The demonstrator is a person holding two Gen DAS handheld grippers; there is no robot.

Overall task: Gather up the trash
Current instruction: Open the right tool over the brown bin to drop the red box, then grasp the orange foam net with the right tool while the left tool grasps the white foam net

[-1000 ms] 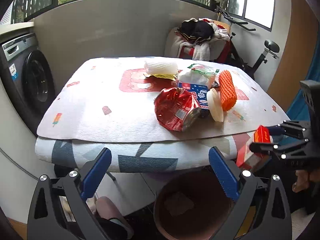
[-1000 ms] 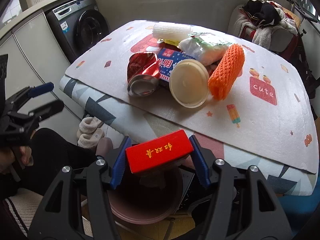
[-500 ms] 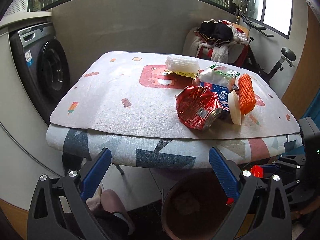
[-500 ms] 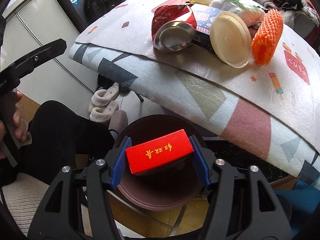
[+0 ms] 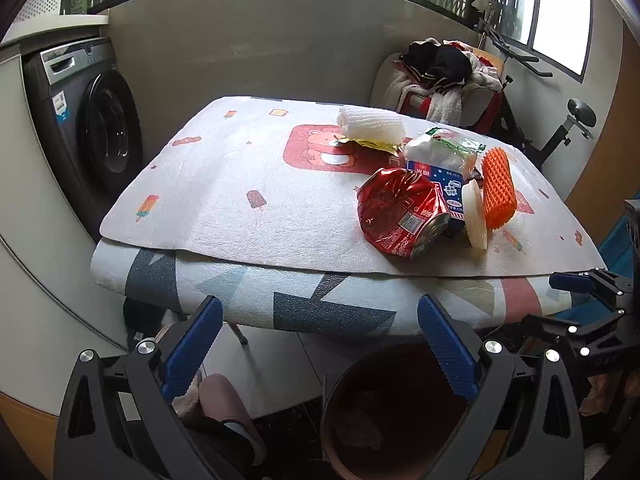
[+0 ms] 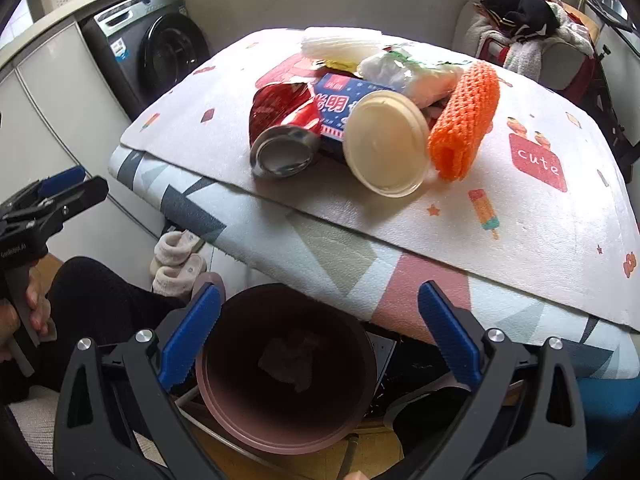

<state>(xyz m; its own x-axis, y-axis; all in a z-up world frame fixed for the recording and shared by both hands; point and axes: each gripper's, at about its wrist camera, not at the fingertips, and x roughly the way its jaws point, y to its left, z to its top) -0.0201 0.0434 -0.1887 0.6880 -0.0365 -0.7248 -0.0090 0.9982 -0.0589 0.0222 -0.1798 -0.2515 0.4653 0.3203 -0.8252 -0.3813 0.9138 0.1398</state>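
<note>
- Brown plastic, the waste bin [image 6: 286, 364] stands on the floor under the table's near edge, directly below the right gripper [image 6: 318, 336], whose blue pads stand spread wide with nothing between them
- The left gripper [image 5: 320, 344] is likewise spread wide and empty, held off the table edge; the bin [image 5: 384, 412] shows low between its jaws
- The rest of the trash sits clustered on the white mat [image 6: 520, 220]: a crushed red can [image 6: 282, 136], a blue carton [image 6: 344, 110], a cream lid [image 6: 386, 148] leaning on them, an orange foam net [image 6: 466, 118], a plastic bag [image 6: 404, 70] and a white foam sleeve [image 6: 340, 42] behind
- Risk, as I judge it: the pieces touch and overlap, so lifting one may drag a neighbour; the tilted lid looks likely to slide or roll toward the edge once the can or carton moves
- The can is dented and glossy, so a pinch on its rounded side could squirt it out; the foam net is soft and may fold out of a shallow grip
- The bin mouth lies partly under the table overhang, so a release made too far in front could land trash on the floor
- Against the earlier frames: the red box clamped in the right gripper is gone, its jaws have just been opening, and nothing is now between them; something pale lies in the bin's dark bottom, but I cannot pick out the box there
- The table pile looks unchanged
</note>
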